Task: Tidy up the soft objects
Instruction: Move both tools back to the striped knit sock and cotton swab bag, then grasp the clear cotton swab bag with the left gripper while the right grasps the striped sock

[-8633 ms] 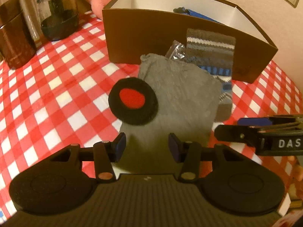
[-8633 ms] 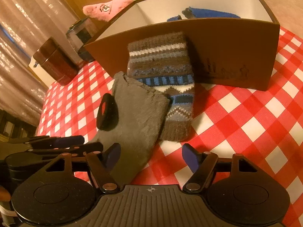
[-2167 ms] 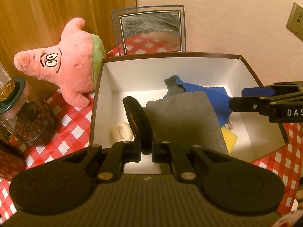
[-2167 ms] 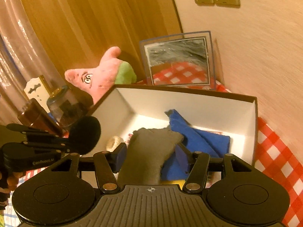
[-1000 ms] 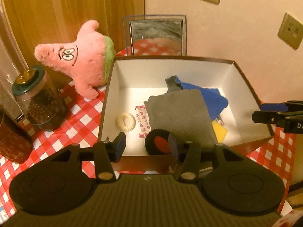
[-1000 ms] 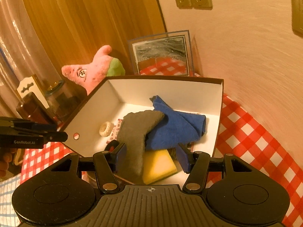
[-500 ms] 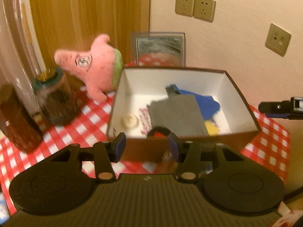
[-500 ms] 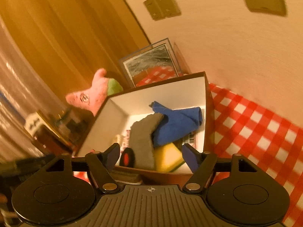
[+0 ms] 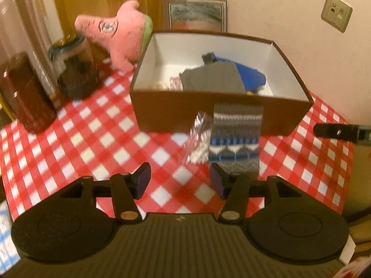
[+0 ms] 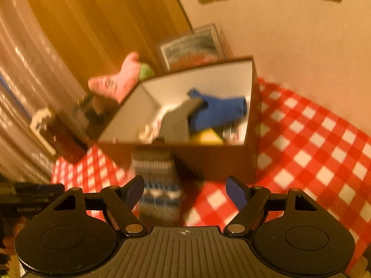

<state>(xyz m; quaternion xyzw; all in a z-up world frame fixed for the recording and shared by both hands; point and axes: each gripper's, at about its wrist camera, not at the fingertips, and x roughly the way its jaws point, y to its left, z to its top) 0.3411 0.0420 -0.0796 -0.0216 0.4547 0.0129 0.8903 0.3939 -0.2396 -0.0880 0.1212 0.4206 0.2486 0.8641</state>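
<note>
A brown box [image 9: 176,113] with white walls stands on the red checked cloth; it also shows in the right wrist view [image 10: 215,159]. Inside lie a grey cloth [image 9: 212,80], a blue cloth [image 9: 249,76] and a yellow item [image 10: 206,137]. A striped knitted sock [image 9: 235,136] leans against the box's front, also in the right wrist view [image 10: 157,180], with a clear plastic wrapper [image 9: 197,139] beside it. My left gripper [image 9: 180,183] is open and empty, in front of the sock. My right gripper [image 10: 184,192] is open and empty, above the sock's right side.
A pink star plush [image 9: 116,34] sits left of the box. A glass jar [image 9: 74,69] and a dark brown canister [image 9: 25,97] stand at the left. A framed picture [image 9: 197,14] leans on the wall behind. The right gripper's tip [image 9: 340,132] shows at the right edge.
Both grippers let go of the grey cloth with its black and red pad inside the box, opened, and have pulled back and down toward the sock on the table.
</note>
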